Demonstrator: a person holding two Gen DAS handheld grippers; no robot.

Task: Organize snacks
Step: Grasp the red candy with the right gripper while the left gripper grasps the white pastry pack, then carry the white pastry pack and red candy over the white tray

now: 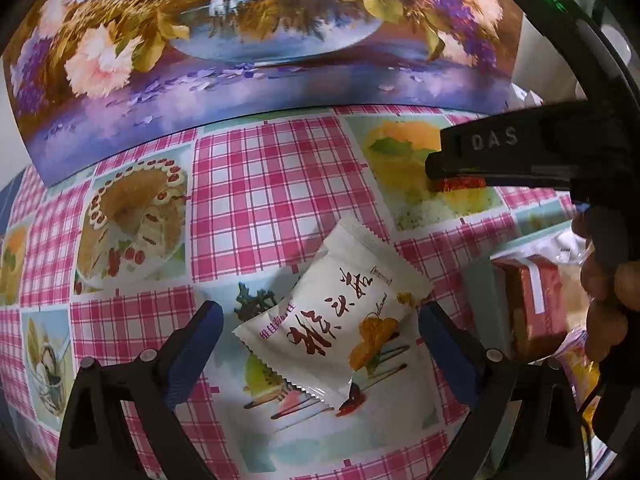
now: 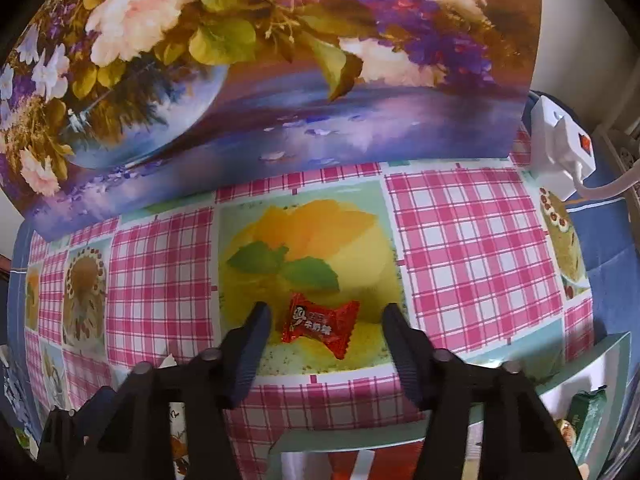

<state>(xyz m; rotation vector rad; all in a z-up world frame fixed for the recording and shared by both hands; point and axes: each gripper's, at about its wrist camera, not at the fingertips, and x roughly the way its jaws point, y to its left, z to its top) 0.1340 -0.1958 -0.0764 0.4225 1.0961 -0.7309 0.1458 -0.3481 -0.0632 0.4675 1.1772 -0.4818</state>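
Left wrist view: the left gripper [image 1: 320, 344] is pointed steeply down, jaws spread wide around a white snack packet [image 1: 336, 320] (red brush lettering, nothing gripped) lying on the checked tablecloth [image 1: 260, 184]. The right gripper [image 2: 326, 322] is likewise held open astride a red wrapped candy [image 2: 318, 324], pads apart from it.

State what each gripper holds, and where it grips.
Nothing is held. The left gripper straddles the white packet; the right gripper straddles the red candy, pads apart.
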